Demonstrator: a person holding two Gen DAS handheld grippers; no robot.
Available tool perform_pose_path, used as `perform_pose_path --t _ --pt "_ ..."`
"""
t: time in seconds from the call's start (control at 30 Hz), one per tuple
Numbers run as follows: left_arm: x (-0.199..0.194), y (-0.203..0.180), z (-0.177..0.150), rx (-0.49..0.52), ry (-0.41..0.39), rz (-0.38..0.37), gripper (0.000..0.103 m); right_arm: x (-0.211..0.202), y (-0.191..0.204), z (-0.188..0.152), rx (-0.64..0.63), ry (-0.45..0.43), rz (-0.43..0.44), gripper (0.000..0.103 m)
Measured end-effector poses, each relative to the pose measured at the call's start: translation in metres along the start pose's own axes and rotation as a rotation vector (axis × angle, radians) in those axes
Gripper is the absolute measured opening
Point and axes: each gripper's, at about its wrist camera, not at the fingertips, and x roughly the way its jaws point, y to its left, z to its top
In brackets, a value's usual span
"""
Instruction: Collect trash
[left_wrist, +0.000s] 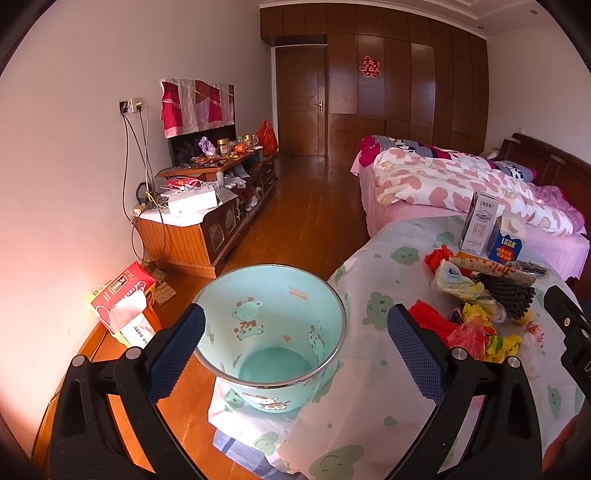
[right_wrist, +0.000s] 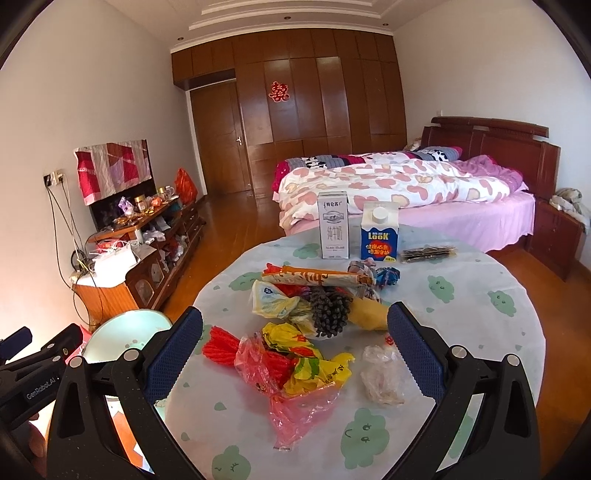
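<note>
Fingers of the left gripper (left_wrist: 295, 345) spread wide, bin (left_wrist: 271, 332) between them; right gripper (right_wrist: 295, 345) fingers likewise apart, empty, crumpled wrappers (right_wrist: 295, 362) between.

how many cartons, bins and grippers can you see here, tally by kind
Cartons: 2, the white milk carton and the blue LOOK carton
Bins: 1, the mint green bin
Grippers: 2, the left gripper and the right gripper, both open
Total: 5
</note>
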Motion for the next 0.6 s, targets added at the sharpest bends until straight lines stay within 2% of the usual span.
perform_pose_path --t 0.27,0.6 --pt "0.0044 -0.0060 -0.0049 0.016 0.017 -0.007 0.097 0.0066 -0.0093 -0.0035 -0.022 0.046 -0.025 0.098" --pt "0.0079 -0.0101 -0.0079 0.019 0.028 -0.008 0.097 0.0025 -0.0082 -0.0023 -0.049 0.025 -0.023 0.098"
